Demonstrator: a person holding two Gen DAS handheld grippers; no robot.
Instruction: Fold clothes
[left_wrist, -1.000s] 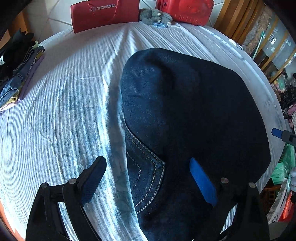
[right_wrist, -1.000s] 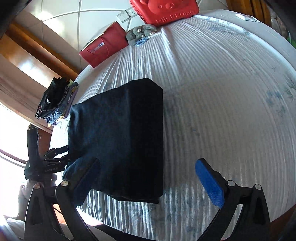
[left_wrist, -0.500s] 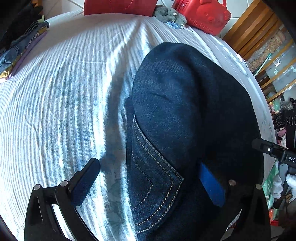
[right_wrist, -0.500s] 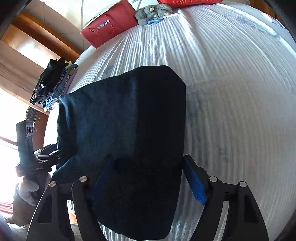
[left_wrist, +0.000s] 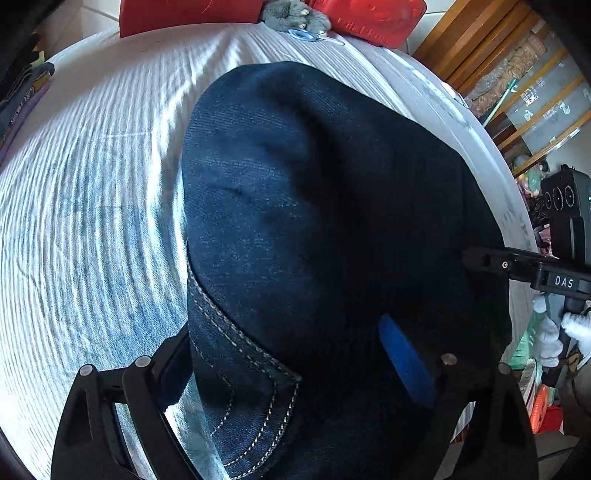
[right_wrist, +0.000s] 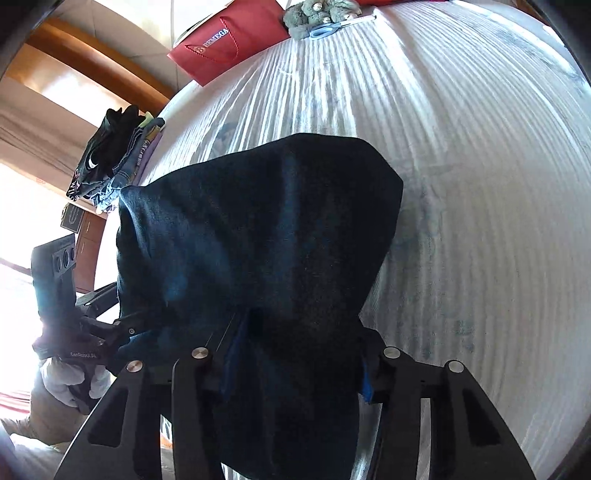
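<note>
Probably a home bedroom: bed (right_wrist: 480, 184), plush toy (right_wrist: 317, 13).

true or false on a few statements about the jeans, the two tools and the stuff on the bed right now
1. The folded dark blue denim jeans lie on a white ribbed bedsheet. True.
2. The right tool hangs over bare sheet with nothing between its fingers. False: its jaws are closing with the near edge of the jeans bunched between them.
3. The left tool straddles the stitched pocket corner of the jeans. True; its jaws are closing.
4. The red paper bag lies on top of the jeans. False: it stands at the far edge of the bed, apart from them.
5. A pile of other clothes sits near the bed's edge. True.
</note>
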